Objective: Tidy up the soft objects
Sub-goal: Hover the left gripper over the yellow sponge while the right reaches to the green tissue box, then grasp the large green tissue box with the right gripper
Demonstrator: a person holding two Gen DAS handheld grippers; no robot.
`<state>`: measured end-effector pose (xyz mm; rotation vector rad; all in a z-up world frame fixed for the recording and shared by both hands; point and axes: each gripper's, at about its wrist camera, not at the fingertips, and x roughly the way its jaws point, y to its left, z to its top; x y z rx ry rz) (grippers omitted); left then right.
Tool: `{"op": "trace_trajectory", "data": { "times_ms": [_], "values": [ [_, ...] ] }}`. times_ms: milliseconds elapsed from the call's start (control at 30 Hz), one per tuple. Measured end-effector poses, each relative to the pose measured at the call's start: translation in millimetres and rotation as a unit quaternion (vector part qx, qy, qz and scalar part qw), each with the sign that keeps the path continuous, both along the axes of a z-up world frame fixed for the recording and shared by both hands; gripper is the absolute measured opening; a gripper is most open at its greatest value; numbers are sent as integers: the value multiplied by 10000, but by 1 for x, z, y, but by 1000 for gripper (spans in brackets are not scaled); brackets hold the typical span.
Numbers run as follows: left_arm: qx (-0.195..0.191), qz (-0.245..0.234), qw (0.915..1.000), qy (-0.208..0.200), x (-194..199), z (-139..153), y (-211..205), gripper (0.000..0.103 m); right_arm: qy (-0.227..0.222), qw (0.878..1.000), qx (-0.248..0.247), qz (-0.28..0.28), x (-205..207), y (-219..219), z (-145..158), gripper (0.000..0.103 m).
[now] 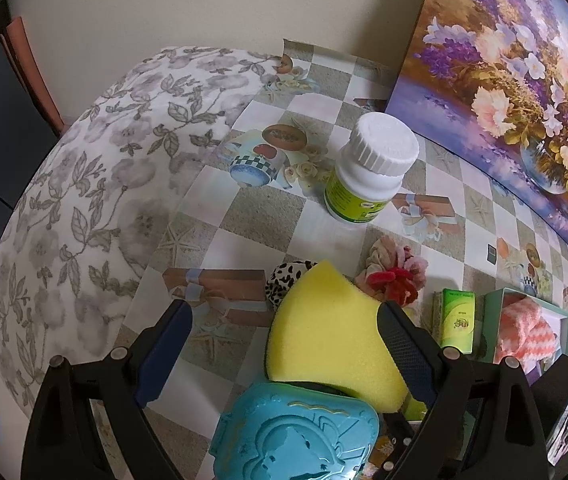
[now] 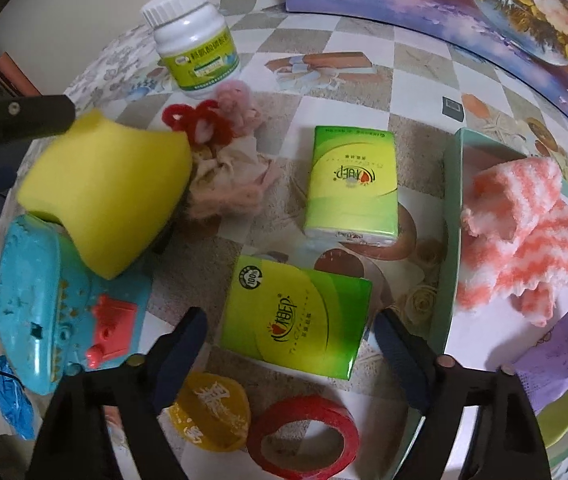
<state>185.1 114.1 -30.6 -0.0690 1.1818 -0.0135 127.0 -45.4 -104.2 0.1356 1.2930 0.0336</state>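
Checkered worktop (image 2: pixel 364 40) clutter is being sorted: left gripper (image 1: pixel 284 344) jaws wide beside the yellow sponge (image 1: pixel 324 340), unclamped; right gripper (image 2: pixel 290 344) jaws wide around the tissue pack (image 2: pixel 296 320) at 6 o'clock, to be closed and carried toward the tray (image 2: pixel 450 200) at 3 o'clock.

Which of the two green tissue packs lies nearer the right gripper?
The tissue pack lying between the right gripper's open fingers. The other pack sits farther up the table, closer to the scrunchies.

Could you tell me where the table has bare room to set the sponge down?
Bare cloth lies left of the pill bottle, toward the leaf-print cloth, and between the tissue packs and the painting. It is crowded around the sponge, hair ties and blue toy.
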Motion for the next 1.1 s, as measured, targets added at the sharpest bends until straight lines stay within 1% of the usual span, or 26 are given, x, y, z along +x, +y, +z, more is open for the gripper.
{"op": "trace_trajectory", "data": {
  "times_ms": [100, 233, 333, 467, 567, 833, 967, 1100],
  "values": [
    [17, -11, 10000, 3, 0, 0, 1, 94, -46, 10000, -11, 5, -1, 0, 1, 81],
    [48, -34, 10000, -11, 0, 1, 0, 94, -76, 9999, -74, 34, -1, 1, 3, 71],
    [90, -61, 9999, -18, 0, 2, -1, 94, -88, 10000, -41, 19, -3, -1, 7, 71],
    [157, -86, 9998, -26, -1, 3, -3, 94, -278, 9996, 52, -13, -6, -6, 22, 71],
    [198, -126, 9997, -37, -1, 4, -5, 94, -337, 9993, 86, -115, -8, -14, 31, 71],
    [166, -350, 9992, -26, -4, 6, -14, 94, -523, 9979, 119, -376, -21, -33, 52, 71],
    [385, -583, 9975, -51, -7, 10, -22, 94, -661, 9961, 216, -538, -25, -45, 63, 71],
    [242, -761, 9966, -179, -12, 22, -23, 94, -785, 9941, 259, -699, -27, -57, 73, 71]
  ]
}}
